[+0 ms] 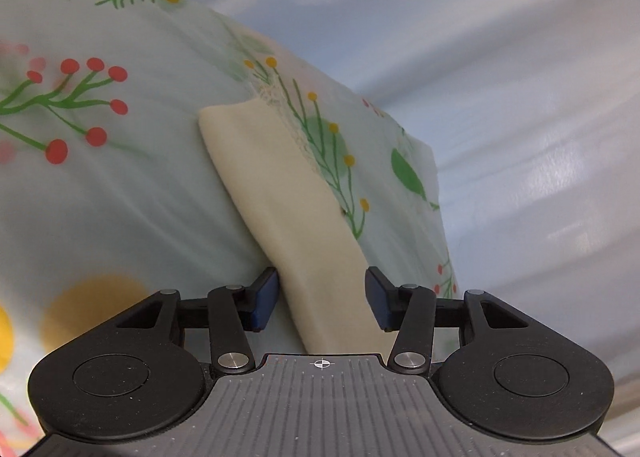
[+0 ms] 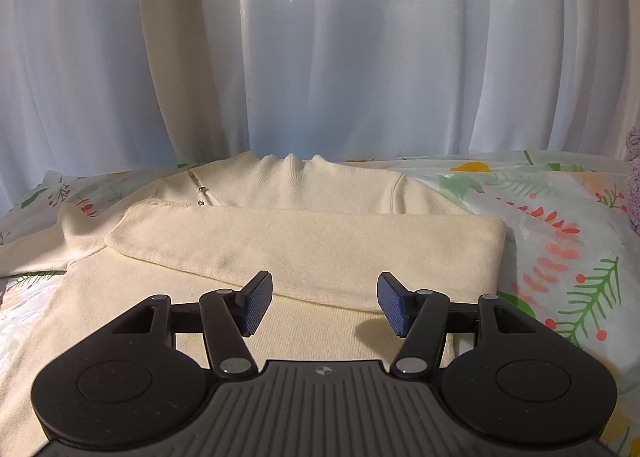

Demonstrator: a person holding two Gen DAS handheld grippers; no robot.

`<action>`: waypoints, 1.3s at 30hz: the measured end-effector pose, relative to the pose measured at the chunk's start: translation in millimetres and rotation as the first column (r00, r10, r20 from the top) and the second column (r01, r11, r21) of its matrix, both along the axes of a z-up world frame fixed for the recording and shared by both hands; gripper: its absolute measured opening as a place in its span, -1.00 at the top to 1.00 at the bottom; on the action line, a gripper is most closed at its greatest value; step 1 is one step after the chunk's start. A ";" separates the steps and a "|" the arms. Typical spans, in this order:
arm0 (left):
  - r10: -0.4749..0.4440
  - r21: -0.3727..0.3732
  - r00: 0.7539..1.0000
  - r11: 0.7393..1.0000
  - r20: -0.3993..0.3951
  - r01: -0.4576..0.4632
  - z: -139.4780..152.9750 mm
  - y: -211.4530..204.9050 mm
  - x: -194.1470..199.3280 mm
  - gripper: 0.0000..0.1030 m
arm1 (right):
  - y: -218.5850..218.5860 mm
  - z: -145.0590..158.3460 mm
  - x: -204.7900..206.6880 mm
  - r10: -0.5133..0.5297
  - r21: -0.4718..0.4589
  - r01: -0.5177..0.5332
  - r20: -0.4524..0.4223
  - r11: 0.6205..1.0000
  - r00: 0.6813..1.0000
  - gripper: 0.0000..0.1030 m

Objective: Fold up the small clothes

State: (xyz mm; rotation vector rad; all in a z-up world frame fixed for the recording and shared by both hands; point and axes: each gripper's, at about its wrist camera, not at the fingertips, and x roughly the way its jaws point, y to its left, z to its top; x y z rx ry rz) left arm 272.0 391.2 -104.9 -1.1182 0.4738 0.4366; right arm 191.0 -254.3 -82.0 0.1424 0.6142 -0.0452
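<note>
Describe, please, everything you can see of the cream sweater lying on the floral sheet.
The cream sweater looks like soft, fine-ribbed knit. It lies flat on the floral sheet, its bunched high collar pointing toward the white curtain. One sleeve is folded straight across the chest. Near the collar a small metal zip or clasp shows at a seam. The other sleeve stretches out over the sheet, between the open pads of the left hand-held gripper, which do not press it.

Black tongs (image 2: 325,303), blue ribbed pads (image 2: 258,303)
</note>
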 end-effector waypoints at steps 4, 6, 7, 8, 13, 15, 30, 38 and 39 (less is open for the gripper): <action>0.085 -0.063 0.993 0.995 0.084 -0.080 -14.3 18.0 3.6 0.01 | 4.0 0.8 0.0 0.004 0.010 -0.004 -0.013 1.000 1.000 -0.15; 0.096 -0.060 0.992 0.994 0.077 -0.092 -14.2 24.0 7.4 0.18 | 6.1 1.1 -0.3 0.007 0.006 -0.007 -0.015 1.000 1.000 -0.16; 0.090 -0.044 0.994 0.995 0.066 -0.087 -14.2 25.3 10.9 0.25 | 7.0 1.3 -0.6 0.010 0.002 -0.010 -0.017 1.000 1.000 -0.16; 0.085 -0.028 0.995 0.996 0.045 -0.084 -13.8 26.3 14.5 0.51 | 7.8 1.1 -0.5 0.011 -0.001 -0.011 -0.018 1.000 1.000 -0.16; 0.062 0.051 0.998 0.997 0.031 -0.063 -1.8 19.3 17.2 0.84 | 7.8 1.3 -0.8 0.004 -0.001 -0.004 -0.020 1.000 1.000 -0.16; 0.016 0.126 0.998 0.992 0.062 -0.023 14.5 6.1 19.6 0.84 | 6.9 1.9 -1.7 -0.001 -0.002 0.001 -0.018 1.000 1.000 -0.16; -0.927 0.556 0.376 0.301 -0.022 0.775 94.5 -350.3 49.2 0.30 | 0.0 13.5 3.5 0.015 0.081 -0.015 -0.003 0.997 1.000 -0.16; -0.899 0.494 0.397 0.266 -0.182 0.828 35.1 -382.8 10.6 0.09 | -4.6 2.3 31.4 0.086 0.216 -0.070 -0.070 0.974 0.994 -0.16; -0.892 0.478 0.410 0.281 -0.190 0.833 30.9 -379.1 7.7 0.09 | -4.3 -0.2 38.2 0.100 0.240 -0.078 -0.077 0.968 0.992 -0.15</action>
